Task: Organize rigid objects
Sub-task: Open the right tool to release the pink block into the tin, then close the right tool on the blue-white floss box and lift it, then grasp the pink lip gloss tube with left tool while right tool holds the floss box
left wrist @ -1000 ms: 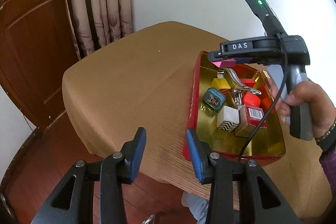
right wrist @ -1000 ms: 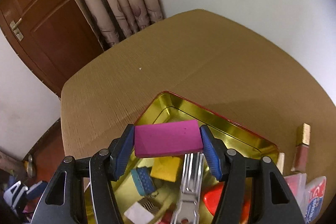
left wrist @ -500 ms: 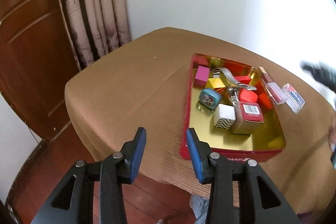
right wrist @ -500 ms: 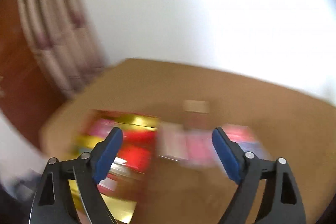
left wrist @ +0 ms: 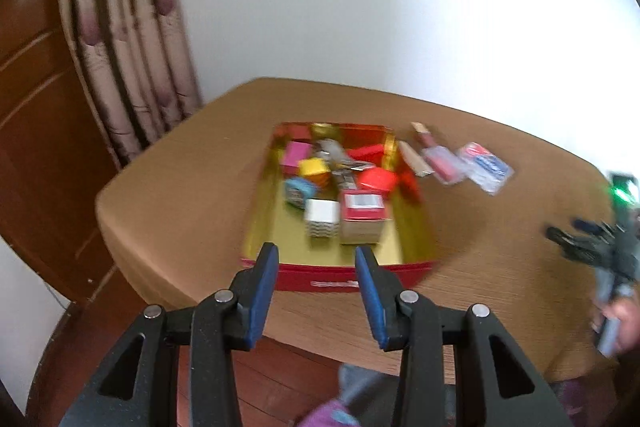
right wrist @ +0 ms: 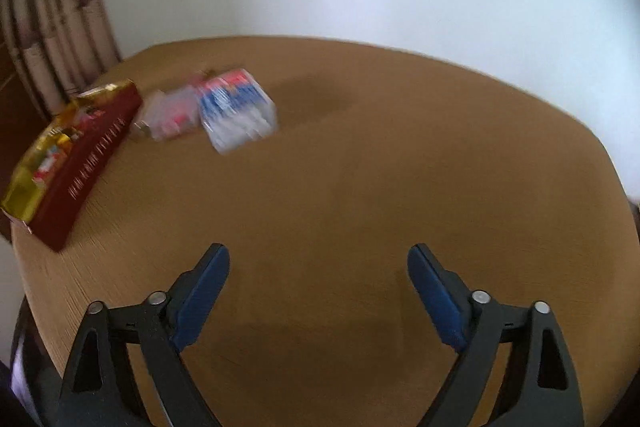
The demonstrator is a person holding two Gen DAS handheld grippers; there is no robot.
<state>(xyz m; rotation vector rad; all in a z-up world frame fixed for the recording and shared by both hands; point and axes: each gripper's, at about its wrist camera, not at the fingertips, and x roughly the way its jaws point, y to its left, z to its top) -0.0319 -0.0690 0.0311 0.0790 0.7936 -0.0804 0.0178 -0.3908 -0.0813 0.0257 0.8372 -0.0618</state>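
Two claws, right claw (right wrist: pixel 318 291) just spread wide, left claw (left wrist: pixel 316 291) part-open, both empty, one tray (left wrist: pixel 340 273).

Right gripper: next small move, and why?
Probably swing it toward the blue-and-white packet and bring it down over it. The right gripper has just been opening, its jaws stand wide with nothing between them over bare table, and that packet lies outside the red tray.
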